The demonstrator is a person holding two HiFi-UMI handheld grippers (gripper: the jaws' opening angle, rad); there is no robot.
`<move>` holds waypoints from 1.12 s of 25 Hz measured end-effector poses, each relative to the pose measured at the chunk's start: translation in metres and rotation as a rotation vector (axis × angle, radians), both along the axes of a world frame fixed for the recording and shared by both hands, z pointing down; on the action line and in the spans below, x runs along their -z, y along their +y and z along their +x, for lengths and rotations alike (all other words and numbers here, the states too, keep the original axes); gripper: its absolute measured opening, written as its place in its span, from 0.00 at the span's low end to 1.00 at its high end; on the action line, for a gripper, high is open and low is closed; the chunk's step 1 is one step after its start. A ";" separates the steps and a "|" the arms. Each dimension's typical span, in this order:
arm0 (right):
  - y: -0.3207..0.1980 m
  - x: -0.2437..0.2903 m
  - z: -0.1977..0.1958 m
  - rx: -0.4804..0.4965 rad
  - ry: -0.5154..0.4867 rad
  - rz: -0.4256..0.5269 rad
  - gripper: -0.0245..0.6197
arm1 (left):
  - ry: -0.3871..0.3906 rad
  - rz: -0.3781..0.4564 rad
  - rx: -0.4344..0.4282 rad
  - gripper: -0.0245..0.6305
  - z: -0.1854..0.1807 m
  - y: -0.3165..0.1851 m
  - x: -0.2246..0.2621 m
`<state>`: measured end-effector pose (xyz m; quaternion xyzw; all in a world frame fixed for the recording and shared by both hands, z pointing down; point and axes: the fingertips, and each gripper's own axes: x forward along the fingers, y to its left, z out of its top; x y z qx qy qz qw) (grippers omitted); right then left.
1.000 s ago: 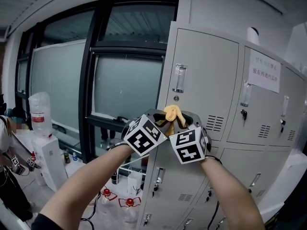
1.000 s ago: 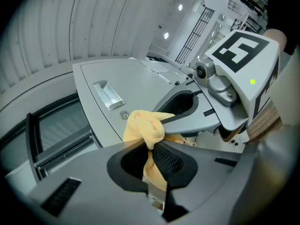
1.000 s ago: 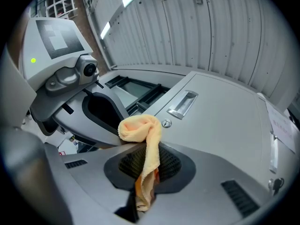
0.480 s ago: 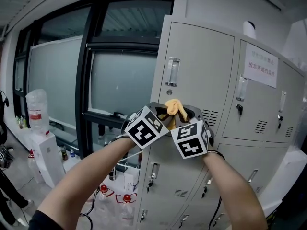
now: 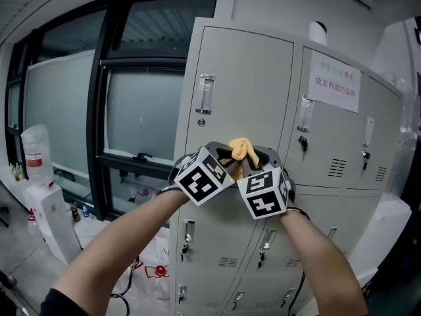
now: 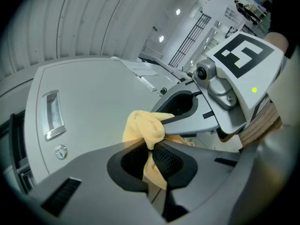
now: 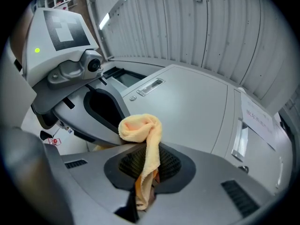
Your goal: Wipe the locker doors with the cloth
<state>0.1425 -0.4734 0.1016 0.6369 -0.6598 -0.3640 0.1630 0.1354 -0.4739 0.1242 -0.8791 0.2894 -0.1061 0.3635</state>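
Loosely bunched yellow cloth (image 7: 139, 128), clamped in left claw (image 6: 152, 161), right claw (image 7: 145, 170)

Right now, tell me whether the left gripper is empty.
No, the left gripper is shut on a bunched yellow cloth, seen plainly in the left gripper view.

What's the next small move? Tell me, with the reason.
The left gripper and right gripper are both shut on the cloth, which seems to sit just short of the upper-left door. So probably push both forward until the cloth presses on that door; wiping needs contact first.
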 end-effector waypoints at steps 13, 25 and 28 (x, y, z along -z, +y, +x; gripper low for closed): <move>0.017 -0.002 0.077 -0.063 -0.007 -0.005 0.14 | -0.011 0.005 -0.071 0.10 0.078 0.019 -0.001; 0.030 -0.001 0.076 -0.067 -0.102 -0.004 0.14 | -0.003 0.084 -0.008 0.10 0.076 0.032 0.000; 0.040 -0.001 0.076 -0.036 -0.123 0.013 0.14 | 0.027 0.063 -0.032 0.10 0.076 0.042 0.000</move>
